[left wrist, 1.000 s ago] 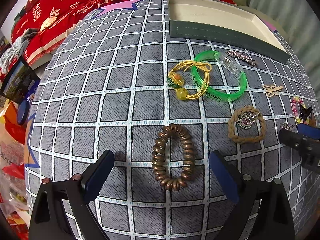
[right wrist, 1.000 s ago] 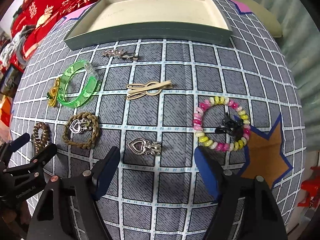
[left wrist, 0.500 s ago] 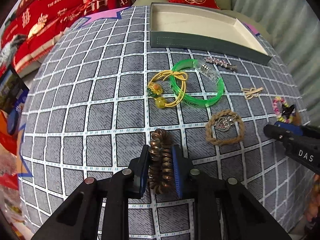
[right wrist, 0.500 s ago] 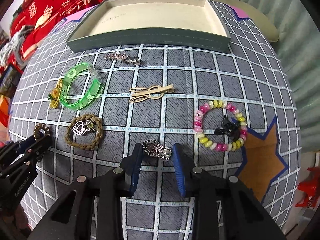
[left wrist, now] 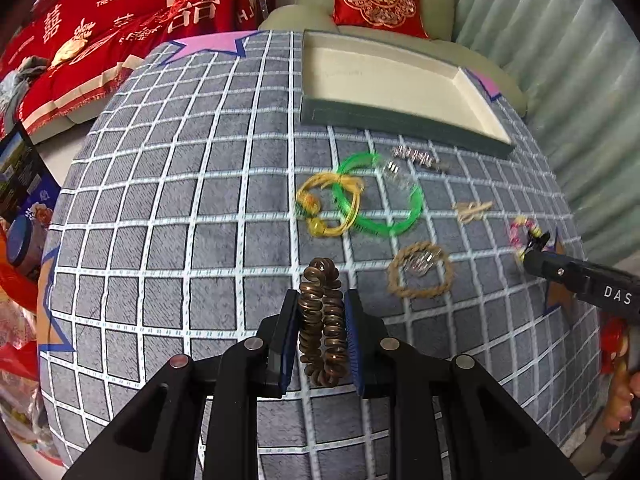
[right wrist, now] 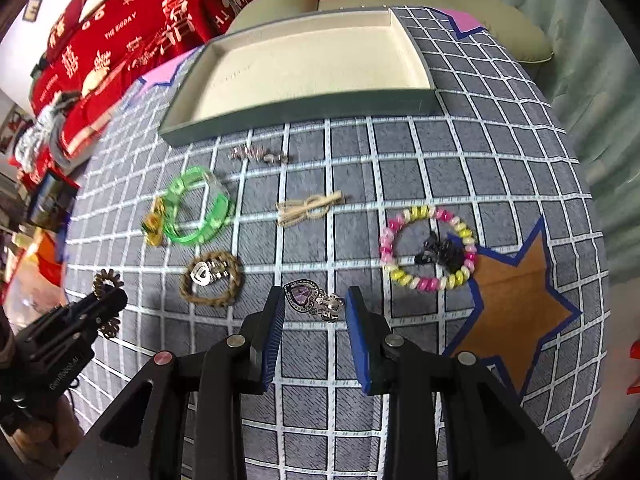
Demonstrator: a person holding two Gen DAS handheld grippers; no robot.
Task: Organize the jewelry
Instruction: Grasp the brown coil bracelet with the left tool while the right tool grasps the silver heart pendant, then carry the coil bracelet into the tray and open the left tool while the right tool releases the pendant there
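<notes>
Left wrist: left gripper (left wrist: 322,334) jaws pinch springy bronze coil hair tie (left wrist: 322,326); tray (left wrist: 404,114) at 1 o'clock. Right gripper (right wrist: 316,338) jaws narrow around stiff, light heart clip (right wrist: 314,299), contact unclear.

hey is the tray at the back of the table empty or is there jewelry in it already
Empty. The tray shows only its bare cream floor in both wrist views; the bracelets and clips all lie on the checked cloth or sit in the jaws.

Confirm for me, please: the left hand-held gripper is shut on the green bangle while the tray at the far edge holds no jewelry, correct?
Not quite. The left wrist view shows the left hand-held gripper shut on the bronze spiral hair tie; the green bangle lies untouched on the cloth. The tray indeed holds no jewelry.
</notes>
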